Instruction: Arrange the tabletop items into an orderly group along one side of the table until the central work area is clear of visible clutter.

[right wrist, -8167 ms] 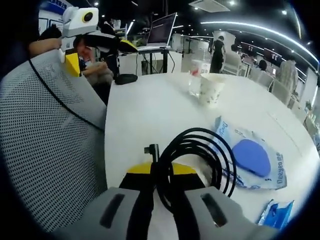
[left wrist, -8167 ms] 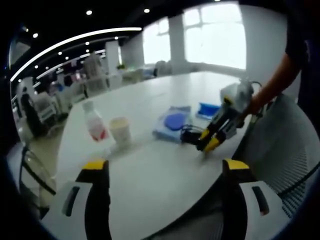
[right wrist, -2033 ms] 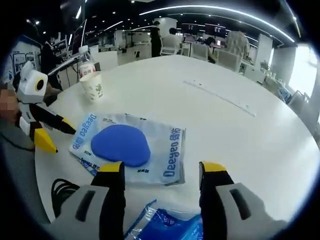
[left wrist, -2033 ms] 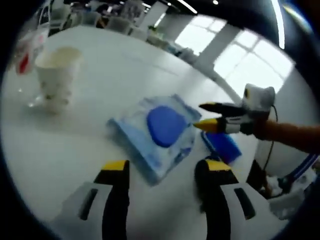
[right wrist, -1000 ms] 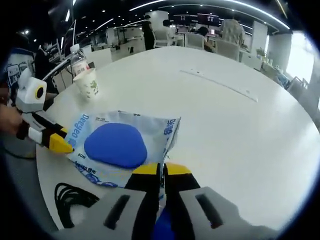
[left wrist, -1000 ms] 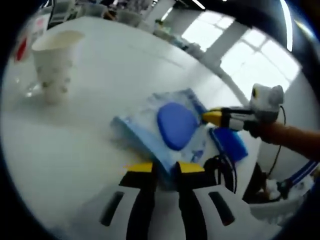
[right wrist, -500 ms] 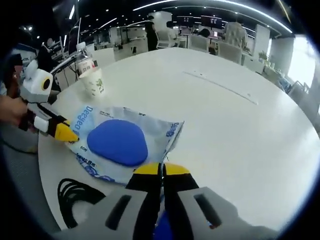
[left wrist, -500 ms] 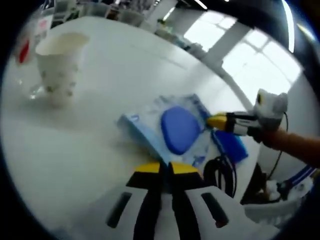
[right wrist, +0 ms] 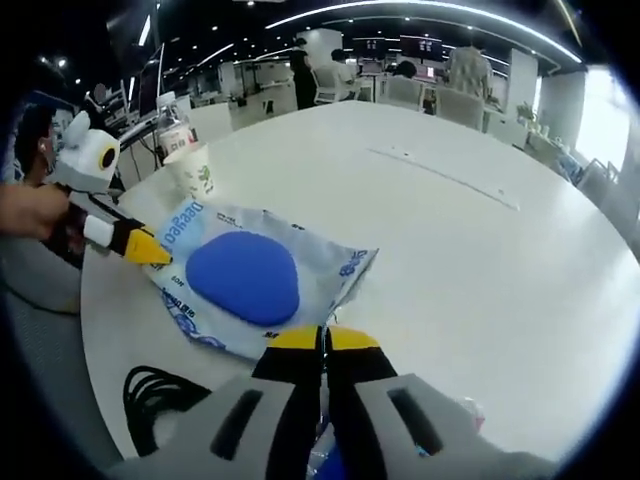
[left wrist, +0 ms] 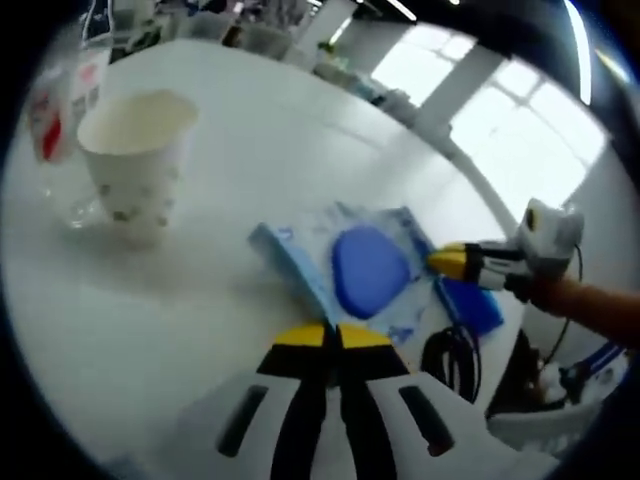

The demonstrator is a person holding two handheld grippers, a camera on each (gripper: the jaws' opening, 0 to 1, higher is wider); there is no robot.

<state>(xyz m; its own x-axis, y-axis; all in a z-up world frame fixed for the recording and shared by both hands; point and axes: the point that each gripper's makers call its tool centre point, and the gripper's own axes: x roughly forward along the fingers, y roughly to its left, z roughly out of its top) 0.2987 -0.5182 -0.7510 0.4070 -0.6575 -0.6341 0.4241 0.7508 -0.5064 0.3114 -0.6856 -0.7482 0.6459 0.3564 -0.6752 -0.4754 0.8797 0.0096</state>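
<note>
soft crinkled wipes pack point(right wrist: 240, 285), round blue lid point(right wrist: 243, 279)

Wipes pack point(right wrist: 250, 290): blue word, apparently "Deeyeo", printed near two edges; smaller print unreadable.

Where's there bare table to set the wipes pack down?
Bare table beyond the wipes pack, out to the far edge. Crowded near the paper cup and bottle, and by the black cable.

Left gripper point(left wrist: 334, 338) with yellow-tipped jaws pressed together, reaching forward. Right gripper point(right wrist: 320, 341) likewise closed, jaws level. A hand point(right wrist: 30, 212) grips the left gripper; a forearm point(left wrist: 590, 305) extends behind the right
</note>
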